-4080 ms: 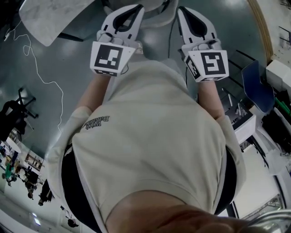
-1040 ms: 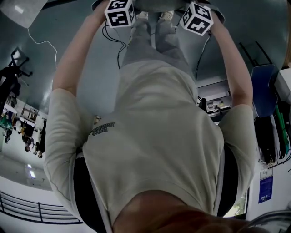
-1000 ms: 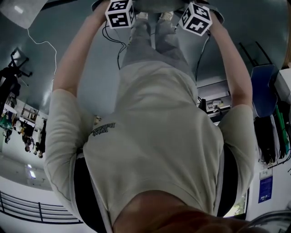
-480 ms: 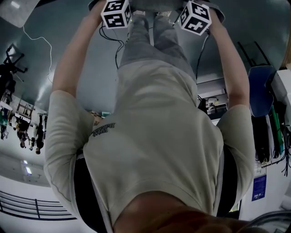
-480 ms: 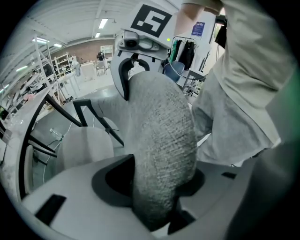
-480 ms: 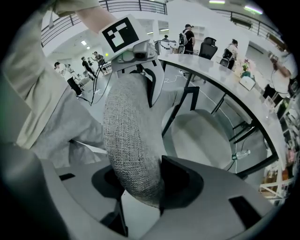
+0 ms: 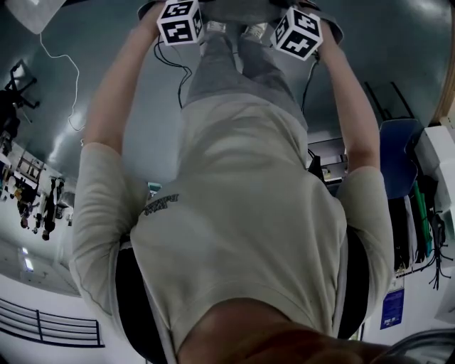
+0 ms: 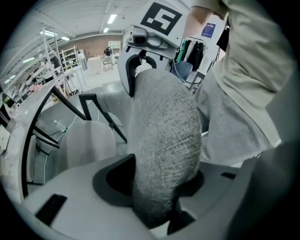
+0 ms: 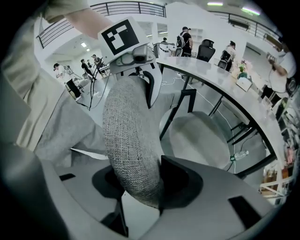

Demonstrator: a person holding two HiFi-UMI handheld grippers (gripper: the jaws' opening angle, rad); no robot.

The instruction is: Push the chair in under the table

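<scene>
A chair with a grey woven backrest [image 8: 161, 140] stands in front of a curved white table [image 9: 220, 86]; its pale seat [image 9: 201, 136] lies partly beneath the tabletop. My left gripper [image 8: 159, 187] straddles one end of the backrest's top edge. Its jaws are closing, and the fabric fills the gap between them. My right gripper [image 9: 140, 183] straddles the other end of the backrest [image 9: 129, 140], jaws closing with fabric pressed between them. In the head view only the marker cubes of the left gripper [image 7: 181, 21] and right gripper [image 7: 297, 34] show, at arm's length by the top edge.
A blue chair [image 7: 398, 153] and stacked gear stand at the right. A thin cable [image 7: 60, 71] runs over the grey floor on the left. A water bottle [image 9: 239, 155] lies under the table by its black legs. People [image 9: 187, 35] stand far behind the table.
Four seconds ago both grippers hung open near the chest; now the arms reach out to the chair back. In the last second the cubes barely shifted.
</scene>
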